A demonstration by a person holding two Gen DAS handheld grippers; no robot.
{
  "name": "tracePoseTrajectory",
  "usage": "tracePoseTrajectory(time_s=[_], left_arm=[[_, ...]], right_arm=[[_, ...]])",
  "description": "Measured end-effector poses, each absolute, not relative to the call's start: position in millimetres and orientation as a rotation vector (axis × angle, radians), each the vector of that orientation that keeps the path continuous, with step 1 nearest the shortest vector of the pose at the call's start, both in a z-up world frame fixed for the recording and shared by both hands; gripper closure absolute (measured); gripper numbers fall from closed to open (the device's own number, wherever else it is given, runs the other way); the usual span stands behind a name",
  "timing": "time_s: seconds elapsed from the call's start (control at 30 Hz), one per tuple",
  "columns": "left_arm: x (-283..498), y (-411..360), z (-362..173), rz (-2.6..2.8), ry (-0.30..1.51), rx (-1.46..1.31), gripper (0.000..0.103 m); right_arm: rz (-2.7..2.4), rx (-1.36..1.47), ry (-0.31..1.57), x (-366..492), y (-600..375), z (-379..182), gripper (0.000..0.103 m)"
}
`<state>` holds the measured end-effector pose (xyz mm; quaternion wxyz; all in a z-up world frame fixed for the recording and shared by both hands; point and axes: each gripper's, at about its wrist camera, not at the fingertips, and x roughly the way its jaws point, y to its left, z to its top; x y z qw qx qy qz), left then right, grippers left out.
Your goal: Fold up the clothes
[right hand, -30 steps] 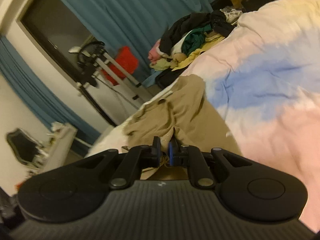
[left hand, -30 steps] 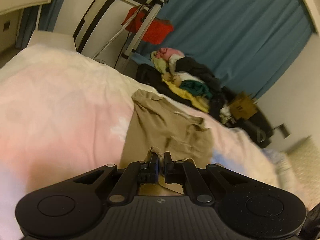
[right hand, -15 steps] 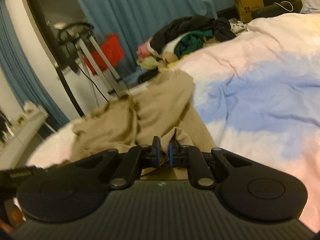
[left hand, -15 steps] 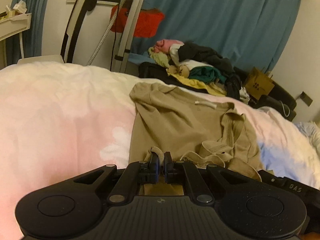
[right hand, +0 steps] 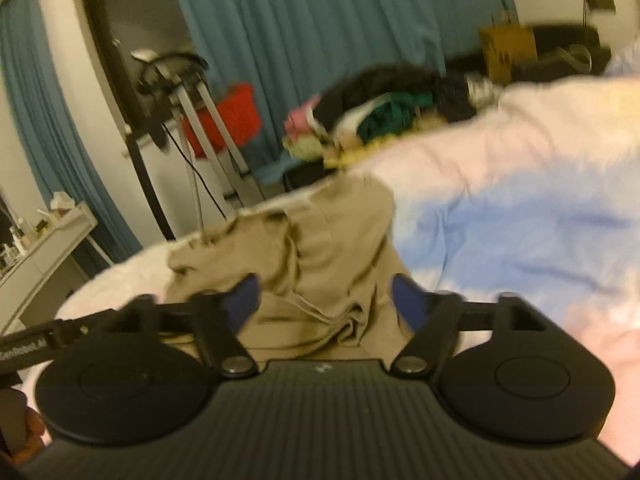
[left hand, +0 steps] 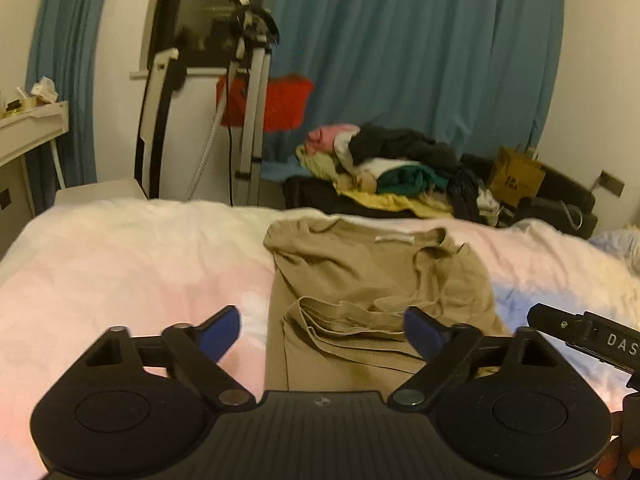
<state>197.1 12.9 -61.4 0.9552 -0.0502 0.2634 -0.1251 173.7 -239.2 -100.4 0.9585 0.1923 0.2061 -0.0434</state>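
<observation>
A tan shirt is lying on the bed, its hem doubled back. Both claws, left and right, have just been opening and are hovering released, nothing pinched. Soft, light cloth; the folded edge's corners look best for gripping.

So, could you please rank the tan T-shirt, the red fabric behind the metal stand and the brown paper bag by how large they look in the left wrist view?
1. Tan T-shirt, largest, though nearest the camera.
2. Red fabric.
3. Brown paper bag, smallest; farther off, so true size is unsure.
</observation>
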Motion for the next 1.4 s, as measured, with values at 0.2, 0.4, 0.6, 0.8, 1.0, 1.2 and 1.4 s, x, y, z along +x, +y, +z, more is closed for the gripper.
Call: tracePoseTrajectory(time_s=[0.2,0.4,0.6,0.8,1.0,1.2,1.4], left_arm=[[143,12,-40,-0.284,0.481,-0.027,0.001],[96,17,-33,-0.315,0.458,0.001,0.0],[67,19,-49,-0.325,0.483,0.054,0.0],[74,22,-53,-0.303,0.503,0.017,0.0],[83,22,-63,-0.299,0.568,-0.014,0.0],[84,19,-65,-0.304,0.577,-0.006,0.0],[94,19,-77,-0.353,0.692,-0.092,0.0]], right_arm=[[-0.065,0.33,0.389,124,-227,-77,0.02],[-0.051,0.303,0.381,84,-216,-71,0.02],[-0.074,0.282,0.345,62,-213,-66,0.02],[-0.086,0.312,0.339,62,-220,-67,0.02],[-0.096,0.32,0.35,64,-222,-69,0.02],[-0.103,0.331,0.387,68,-221,-75,0.02],[-0.126,0.395,0.433,69,-227,-85,0.02]])
